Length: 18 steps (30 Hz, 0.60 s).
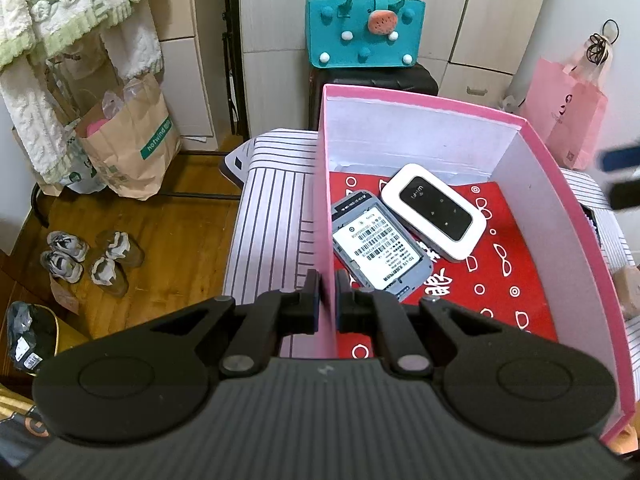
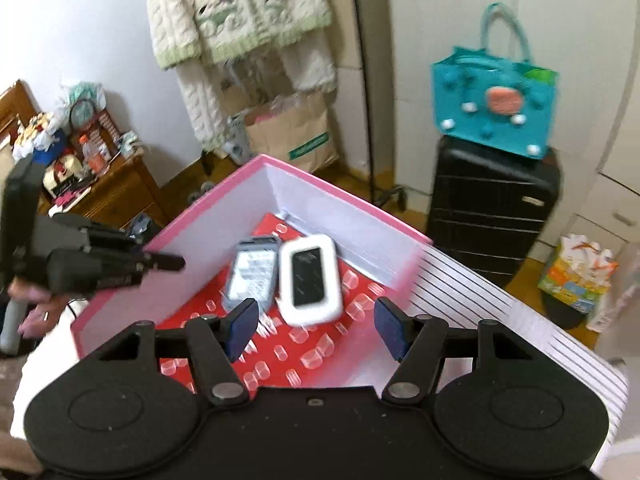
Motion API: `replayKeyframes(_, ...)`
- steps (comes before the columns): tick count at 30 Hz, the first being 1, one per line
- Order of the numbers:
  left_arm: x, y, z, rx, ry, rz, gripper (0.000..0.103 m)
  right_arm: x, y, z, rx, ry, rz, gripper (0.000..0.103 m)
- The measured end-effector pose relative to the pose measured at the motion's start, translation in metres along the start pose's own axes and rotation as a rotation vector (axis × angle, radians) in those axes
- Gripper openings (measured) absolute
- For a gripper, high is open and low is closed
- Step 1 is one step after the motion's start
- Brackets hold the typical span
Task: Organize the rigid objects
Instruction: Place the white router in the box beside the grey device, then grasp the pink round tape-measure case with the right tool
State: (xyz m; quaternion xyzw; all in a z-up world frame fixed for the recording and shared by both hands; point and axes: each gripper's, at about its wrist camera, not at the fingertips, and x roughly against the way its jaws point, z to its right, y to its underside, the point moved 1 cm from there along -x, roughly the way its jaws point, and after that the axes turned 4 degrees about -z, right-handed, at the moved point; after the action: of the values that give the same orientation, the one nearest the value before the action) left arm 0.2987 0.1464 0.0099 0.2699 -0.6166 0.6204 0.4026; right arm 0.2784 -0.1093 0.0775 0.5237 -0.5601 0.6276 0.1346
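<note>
A pink box (image 1: pixel 536 148) with white inner walls and a red patterned floor stands on a striped cloth. Inside lie a white Wi-Fi router (image 1: pixel 434 212) and a grey device (image 1: pixel 380 242) with a barcode label, side by side. My left gripper (image 1: pixel 328 284) is shut on the box's left wall. In the right wrist view the box (image 2: pixel 344 196) holds the router (image 2: pixel 310 280) and the grey device (image 2: pixel 253 270). My right gripper (image 2: pixel 314 326) is open and empty above the box's near part. The left gripper (image 2: pixel 160 262) shows at the box's left wall.
A striped cloth (image 1: pixel 276 216) covers the surface under the box. A teal bag (image 1: pixel 364 26) sits on a black suitcase (image 2: pixel 492 208) behind. Paper bags (image 1: pixel 128 140), shoes (image 1: pixel 92 256) and a pink bag (image 1: pixel 568 116) stand around on the wooden floor.
</note>
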Motion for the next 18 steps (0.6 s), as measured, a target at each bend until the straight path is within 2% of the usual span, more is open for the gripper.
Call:
replayKeyframes(9,0.004,0.006,0.004,0.016,-0.026,0.033,0.006,0.056,0.106,0.059,-0.114,0.144,0.069,0.069)
replayKeyframes(14,0.007,0.006,0.008,0.038,-0.049,0.047,0.006,0.055,0.161,0.082,-0.156,0.193,0.092,0.07)
replayKeyframes(18,0.003,0.005,0.013,0.023,-0.087,-0.004,0.004,0.044,0.188,0.094,-0.153,0.24,0.06,0.07)
